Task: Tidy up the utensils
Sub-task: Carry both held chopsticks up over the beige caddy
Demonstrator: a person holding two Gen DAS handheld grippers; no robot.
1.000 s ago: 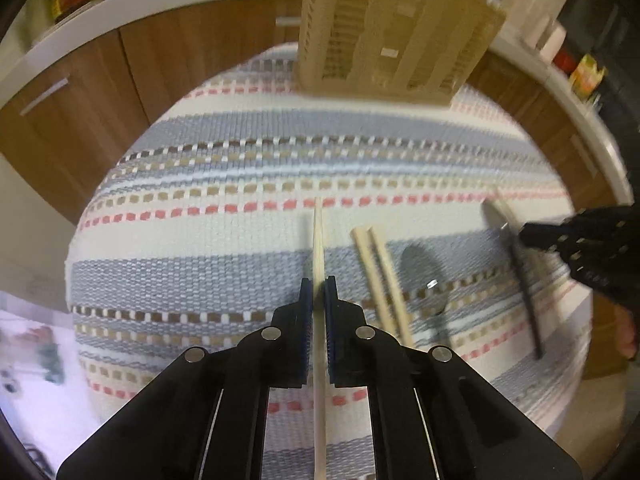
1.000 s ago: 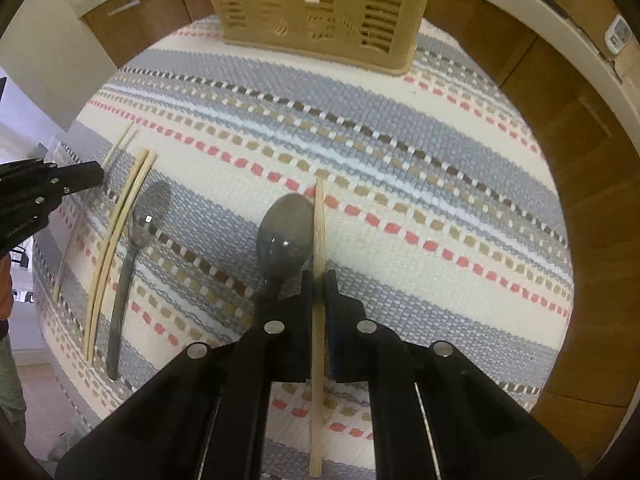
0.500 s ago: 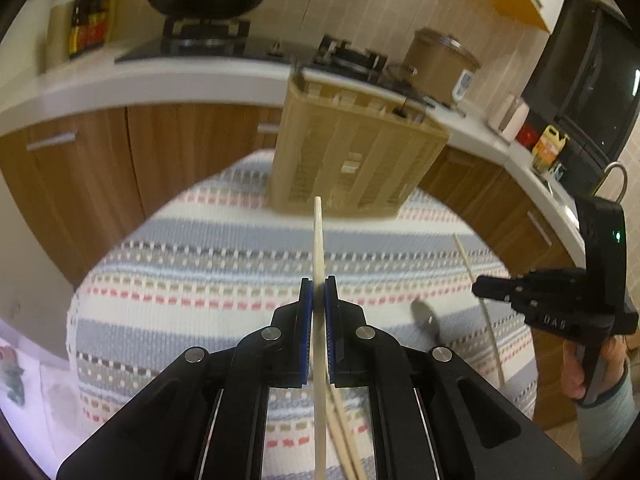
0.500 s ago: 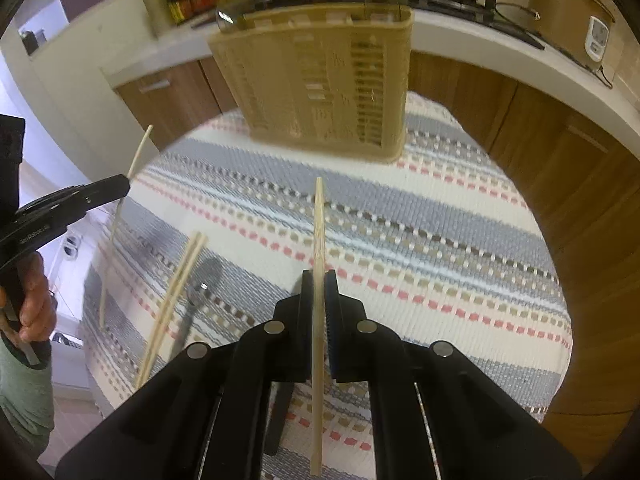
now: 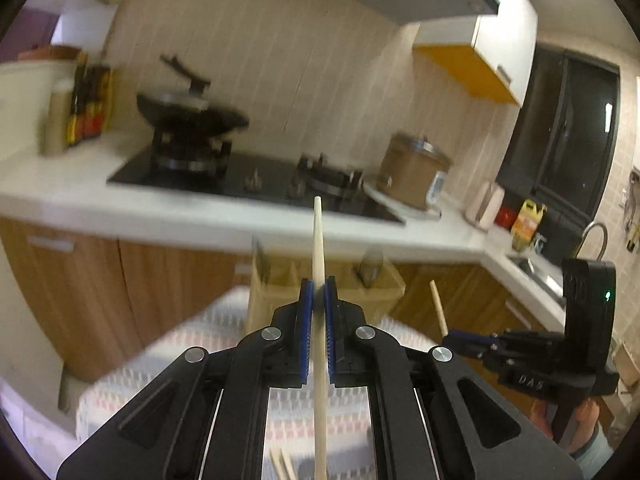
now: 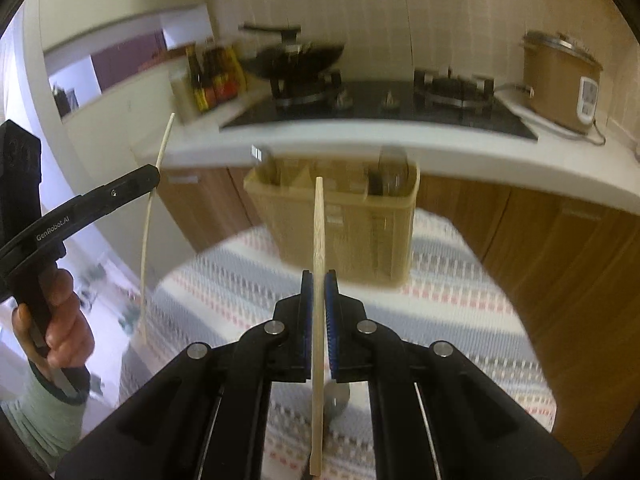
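Both chopsticks have lifted off the striped cloth toward the basket.
Left gripper and right gripper each clamp a chopstick lengthwise, tips aimed at the basket ahead, right one nearer.

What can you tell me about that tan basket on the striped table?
The basket is a tall, boxy tan caddy, plastic by the look of it, with slotted walls. It stands upright on the striped cloth at the table's far edge, before the wooden cabinets. Dividers split its open top, and a few utensils, blurred, poke out. Neither claw touches it.
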